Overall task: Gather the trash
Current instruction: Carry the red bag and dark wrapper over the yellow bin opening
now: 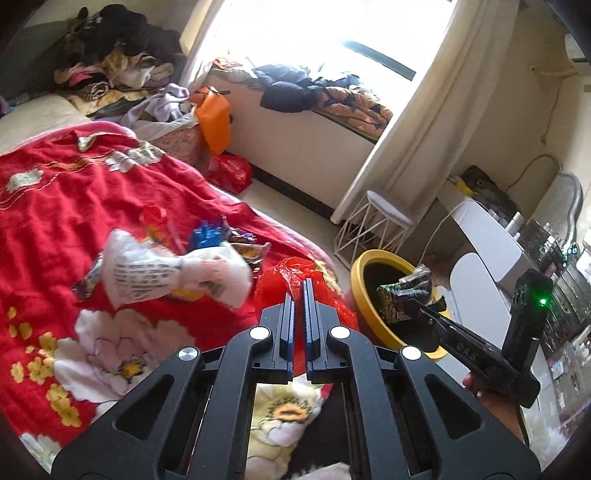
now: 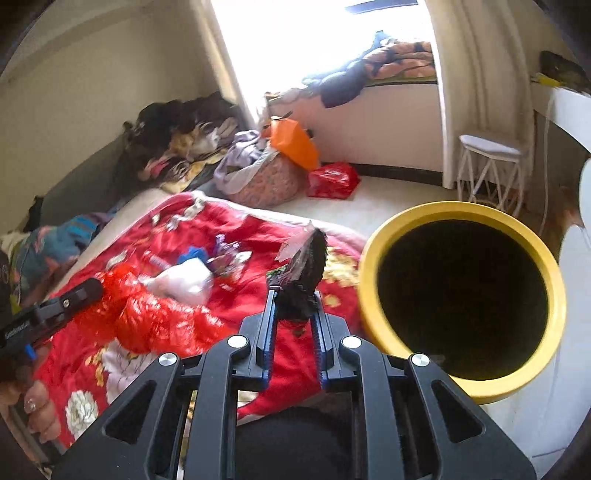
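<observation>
The red floral blanket (image 1: pixel 74 192) fills both views. The yellow-rimmed bin (image 2: pixel 554 295) gapes at three o'clock. Only the right wrist view shows the left gripper (image 2: pixel 86 290) pinching a red plastic bag (image 2: pixel 147 317); its own view shows the jaws closed, the bag (image 1: pixel 291 275) just beyond the tips. The right gripper (image 2: pixel 293 295) clamps a dark wrapper (image 2: pixel 306 273), which the left view places over the bin.

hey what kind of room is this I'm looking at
Most likely a lived-in bedroom. A bed with a red flowered blanket fills most of the view, piles of clothes sit by the wall, and a curtained window has bedding heaped on its ledge. A yellow bin stands beside the bed.
</observation>
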The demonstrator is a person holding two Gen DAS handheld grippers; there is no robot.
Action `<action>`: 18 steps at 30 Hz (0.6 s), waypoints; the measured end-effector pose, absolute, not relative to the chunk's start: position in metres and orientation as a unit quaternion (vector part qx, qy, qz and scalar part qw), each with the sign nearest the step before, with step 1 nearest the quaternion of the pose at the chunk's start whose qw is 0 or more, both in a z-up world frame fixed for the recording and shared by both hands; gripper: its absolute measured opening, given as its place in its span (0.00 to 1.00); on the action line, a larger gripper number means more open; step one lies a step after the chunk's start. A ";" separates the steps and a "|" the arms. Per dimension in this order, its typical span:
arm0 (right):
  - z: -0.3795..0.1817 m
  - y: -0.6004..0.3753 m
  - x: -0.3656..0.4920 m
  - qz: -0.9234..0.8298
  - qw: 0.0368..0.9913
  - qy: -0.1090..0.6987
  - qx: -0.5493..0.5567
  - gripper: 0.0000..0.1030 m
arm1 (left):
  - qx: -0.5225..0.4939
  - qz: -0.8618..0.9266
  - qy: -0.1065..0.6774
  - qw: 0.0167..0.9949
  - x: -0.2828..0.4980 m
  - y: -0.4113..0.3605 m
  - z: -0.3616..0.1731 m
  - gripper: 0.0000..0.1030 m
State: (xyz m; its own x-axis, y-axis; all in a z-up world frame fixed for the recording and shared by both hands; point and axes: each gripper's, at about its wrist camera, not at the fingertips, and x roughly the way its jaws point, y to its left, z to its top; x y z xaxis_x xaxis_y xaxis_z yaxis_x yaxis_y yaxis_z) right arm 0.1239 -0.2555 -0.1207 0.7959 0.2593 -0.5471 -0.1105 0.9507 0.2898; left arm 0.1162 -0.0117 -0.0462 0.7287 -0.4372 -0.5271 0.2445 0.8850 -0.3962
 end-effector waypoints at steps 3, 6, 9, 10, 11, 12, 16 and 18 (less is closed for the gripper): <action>-0.121 -0.274 0.125 0.080 0.940 0.300 0.138 0.15 | -0.145 -0.196 0.316 0.917 0.120 -0.025 -0.044 0.02; -0.122 -0.290 0.126 0.061 0.942 0.295 0.151 0.15 | -0.136 -0.206 0.315 0.916 0.125 -0.040 -0.043 0.02; -0.122 -0.307 0.125 0.039 0.944 0.288 0.159 0.15 | -0.131 -0.217 0.312 0.915 0.129 -0.055 -0.041 0.02; -0.122 -0.311 0.124 0.034 0.944 0.287 0.161 0.15 | -0.129 -0.221 0.312 0.915 0.130 -0.061 -0.040 0.02; -0.123 -0.319 0.124 0.024 0.944 0.285 0.163 0.15 | -0.126 -0.225 0.311 0.915 0.131 -0.067 -0.039 0.02; -0.124 -0.322 0.123 0.019 0.944 0.284 0.165 0.15 | -0.123 -0.228 0.310 0.915 0.133 -0.072 -0.038 0.02; -0.127 -0.343 0.119 -0.008 0.944 0.280 0.176 0.15 | -0.110 -0.241 0.308 0.914 0.137 -0.095 -0.036 0.02; -0.129 -0.351 0.118 -0.018 0.943 0.278 0.181 0.15 | -0.101 -0.245 0.307 0.914 0.139 -0.107 -0.035 0.02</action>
